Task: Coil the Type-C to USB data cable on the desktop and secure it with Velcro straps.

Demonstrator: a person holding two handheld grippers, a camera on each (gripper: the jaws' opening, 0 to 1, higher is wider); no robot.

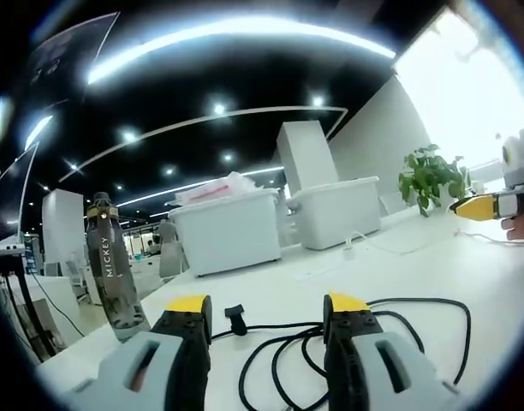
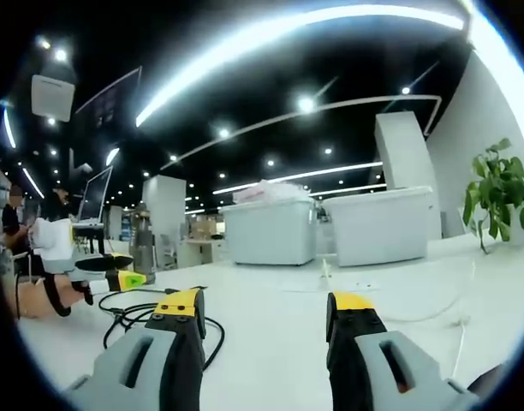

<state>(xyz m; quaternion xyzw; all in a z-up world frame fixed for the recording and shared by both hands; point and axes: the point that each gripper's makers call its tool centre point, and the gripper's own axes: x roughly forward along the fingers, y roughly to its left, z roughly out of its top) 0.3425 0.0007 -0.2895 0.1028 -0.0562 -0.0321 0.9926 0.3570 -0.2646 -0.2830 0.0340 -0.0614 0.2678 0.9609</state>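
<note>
The thin black data cable (image 1: 365,330) lies loose on the white desktop (image 1: 467,274), not yet coiled. Its slack forms several overlapping, irregular loops. One end carries a small black connector plug (image 1: 235,318), resting flat on the desktop at the edge of the loops, on the side toward the dark drink bottle (image 1: 110,265). In the right gripper view the cable (image 2: 129,315) appears as a low tangle on the same surface.
</note>
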